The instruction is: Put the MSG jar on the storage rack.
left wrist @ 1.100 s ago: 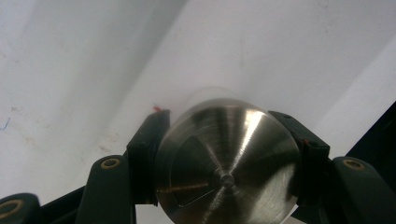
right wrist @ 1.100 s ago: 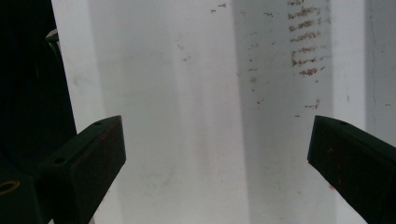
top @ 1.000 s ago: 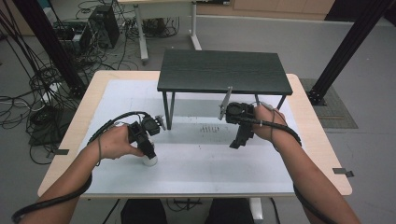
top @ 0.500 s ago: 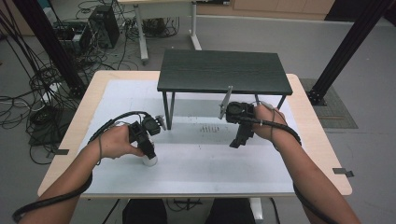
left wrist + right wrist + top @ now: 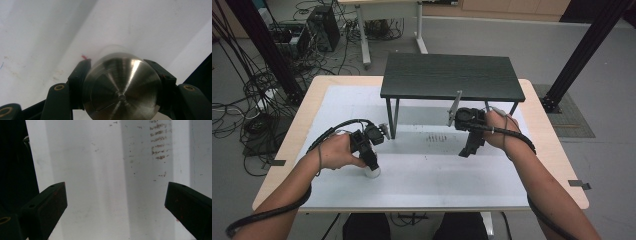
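Note:
A round brushed-metal cylinder (image 5: 121,86) stands upright on the white table mat (image 5: 432,165), seen end-on in the left gripper view. My left gripper (image 5: 122,80) is shut on it, one black jaw pressed against each side. From above, the same left gripper (image 5: 371,167) points down at the cylinder (image 5: 373,173), near the mat's front left. My right gripper (image 5: 468,148) hovers over the mat to the right of centre. Its jaws stand wide apart in the right gripper view, right gripper (image 5: 116,202) open with bare mat between them.
A small black table (image 5: 451,76) on thin legs stands on the mat's far half, just behind both grippers. Dark smudge marks (image 5: 437,138) lie on the mat between the hands. Cables and black frame posts surround the wooden tabletop (image 5: 557,150).

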Demonstrator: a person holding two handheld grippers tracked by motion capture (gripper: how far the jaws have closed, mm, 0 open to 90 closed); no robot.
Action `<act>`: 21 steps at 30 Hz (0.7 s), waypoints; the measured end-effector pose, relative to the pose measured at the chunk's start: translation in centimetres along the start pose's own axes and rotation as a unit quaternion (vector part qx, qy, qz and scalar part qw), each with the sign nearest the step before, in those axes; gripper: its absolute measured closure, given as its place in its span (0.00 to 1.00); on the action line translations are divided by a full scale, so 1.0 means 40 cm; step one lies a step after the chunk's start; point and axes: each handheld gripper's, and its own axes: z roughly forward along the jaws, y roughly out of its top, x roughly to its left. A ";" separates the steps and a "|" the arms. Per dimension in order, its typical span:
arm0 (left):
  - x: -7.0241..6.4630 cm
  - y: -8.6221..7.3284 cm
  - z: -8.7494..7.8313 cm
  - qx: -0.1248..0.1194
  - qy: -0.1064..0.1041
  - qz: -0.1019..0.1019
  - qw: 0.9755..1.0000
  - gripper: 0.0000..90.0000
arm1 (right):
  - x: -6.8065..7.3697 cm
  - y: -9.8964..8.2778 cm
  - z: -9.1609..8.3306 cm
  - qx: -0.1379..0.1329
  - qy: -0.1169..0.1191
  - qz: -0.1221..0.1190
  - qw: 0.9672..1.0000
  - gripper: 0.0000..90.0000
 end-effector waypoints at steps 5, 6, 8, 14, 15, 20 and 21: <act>0.000 0.001 0.000 0.001 0.000 0.000 1.000 0.47 | 0.000 0.003 0.000 0.001 0.000 -0.001 1.000 0.05; 0.000 0.002 0.000 0.001 0.000 -0.001 1.000 0.47 | 0.001 0.003 -0.001 0.002 0.000 -0.001 1.000 0.05; -0.001 0.003 0.000 0.003 0.000 -0.001 1.000 0.47 | 0.000 0.003 -0.002 0.003 0.000 -0.001 1.000 0.05; 0.000 0.005 0.000 0.004 0.000 0.001 1.000 0.47 | 0.001 -0.005 -0.005 0.003 -0.001 0.002 1.000 0.05; -0.001 0.005 0.000 0.005 0.000 0.000 1.000 0.47 | 0.001 -0.005 -0.006 0.004 -0.001 0.002 1.000 0.05; -0.001 0.009 0.000 0.008 0.001 0.002 1.000 0.47 | -0.001 -0.007 -0.009 0.005 -0.003 0.003 1.000 0.05; -0.001 0.009 0.000 0.008 0.001 0.002 1.000 0.47 | -0.002 -0.007 -0.009 0.005 -0.002 0.002 1.000 0.04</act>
